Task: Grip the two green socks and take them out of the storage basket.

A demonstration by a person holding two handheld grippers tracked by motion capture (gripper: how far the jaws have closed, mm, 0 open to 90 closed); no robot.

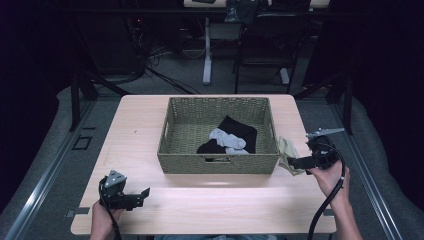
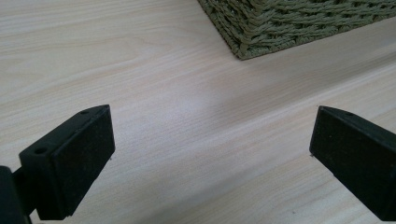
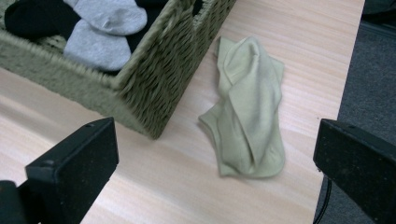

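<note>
On the surface (image 1: 150,107): a woven basket (image 1: 218,163) sits mid-table, with black and grey socks (image 1: 227,138) already inside it.
Sock: an olive sock (image 3: 247,107) lies crumpled just outside the basket, at about 3 o'clock from it, close to the surface's right edge; in the high view it shows as a pale fold (image 1: 288,151) touching or nearly touching the basket's right wall.
Right gripper (image 3: 215,154): hangs over the sock, pointing toward 9 o'clock in the high view (image 1: 300,163); its fingers (image 3: 74,172) stand wide apart, holding nothing, with the sock lying between them.
Left gripper (image 2: 210,140): rests low at about 7 o'clock from the basket (image 1: 137,196); its fingers (image 2: 70,163) are spread wide over bare wood, holding nothing, with the basket's corner (image 2: 243,44) ahead.
Step, as I judge it: closing in on the sock to lift it into the basket.
Risk, thin grip: the sock is limp and folded, so pinching one loose layer could let the rest slip free on the lift.
Risk, edge: the sock lies near the surface's edge, so a sideways nudge could push it onto the floor.
Risk, basket: the near finger stands close to the wicker corner and could snag or shove the basket.
</note>
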